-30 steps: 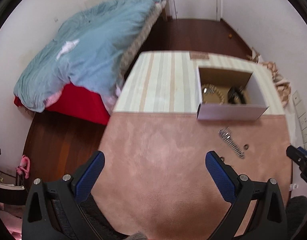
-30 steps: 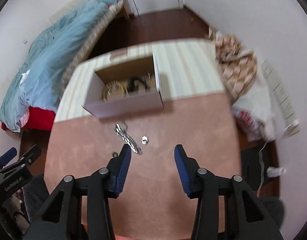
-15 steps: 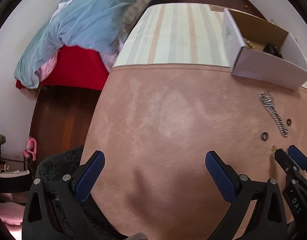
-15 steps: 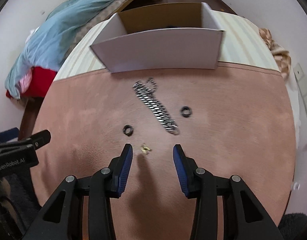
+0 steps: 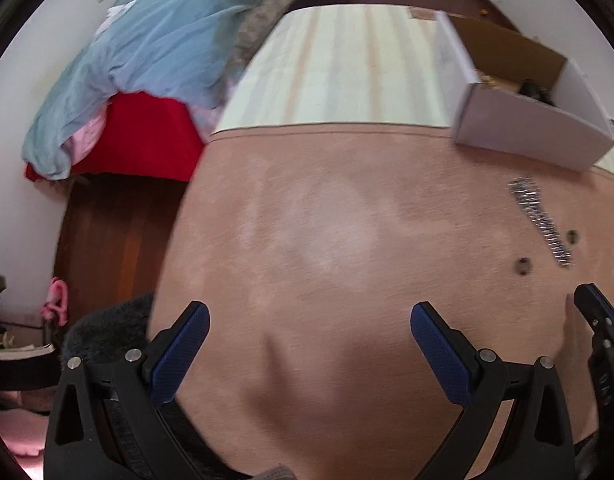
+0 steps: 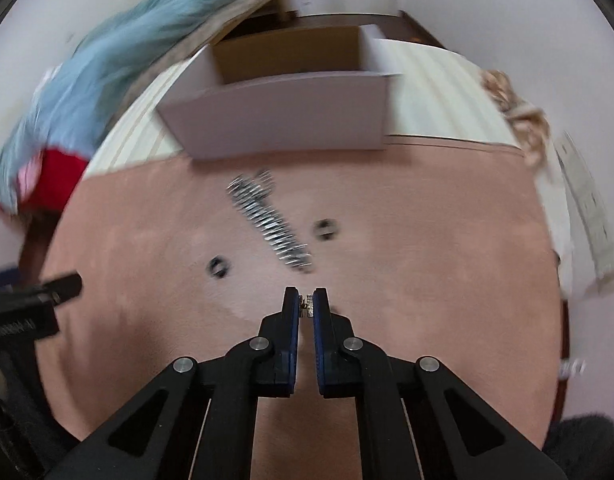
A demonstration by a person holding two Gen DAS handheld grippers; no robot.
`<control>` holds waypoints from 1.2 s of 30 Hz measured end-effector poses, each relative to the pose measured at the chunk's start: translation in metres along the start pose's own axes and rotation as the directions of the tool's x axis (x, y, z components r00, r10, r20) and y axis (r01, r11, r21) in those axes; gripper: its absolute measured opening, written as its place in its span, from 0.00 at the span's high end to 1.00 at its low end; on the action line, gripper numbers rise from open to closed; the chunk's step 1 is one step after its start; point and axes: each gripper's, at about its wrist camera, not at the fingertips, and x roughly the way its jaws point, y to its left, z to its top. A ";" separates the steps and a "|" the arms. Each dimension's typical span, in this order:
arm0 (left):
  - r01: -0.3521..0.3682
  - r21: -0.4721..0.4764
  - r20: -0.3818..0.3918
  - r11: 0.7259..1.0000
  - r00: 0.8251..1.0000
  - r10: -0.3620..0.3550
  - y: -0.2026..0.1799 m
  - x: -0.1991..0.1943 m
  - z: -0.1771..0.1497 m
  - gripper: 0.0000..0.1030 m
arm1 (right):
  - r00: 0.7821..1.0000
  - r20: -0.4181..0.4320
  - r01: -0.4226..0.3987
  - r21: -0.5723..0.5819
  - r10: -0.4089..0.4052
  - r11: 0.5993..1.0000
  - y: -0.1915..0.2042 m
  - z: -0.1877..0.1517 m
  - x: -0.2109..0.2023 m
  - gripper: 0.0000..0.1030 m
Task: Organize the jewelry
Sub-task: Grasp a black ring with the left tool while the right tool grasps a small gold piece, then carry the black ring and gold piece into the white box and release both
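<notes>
Right wrist view: right gripper pinched tight on a tiny gold earring, low over the pink table. Left gripper wide apart, empty. Beyond the earring: steel chain, two dark rings, then white box. Lift straight, keep squeeze steady; piece looks slip-prone.

We see a table under a pink suede-like cloth, pale striped cloth at its far end, white open cardboard box on the seam, silver chain near it, two small dark rings either side of the chain
</notes>
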 end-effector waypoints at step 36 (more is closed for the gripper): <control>0.271 0.221 0.068 0.937 0.954 -0.292 -0.113 -0.020 0.011 0.92 | 0.996 0.072 0.039 0.183 -0.052 0.982 -0.070 0.020 -0.038 0.93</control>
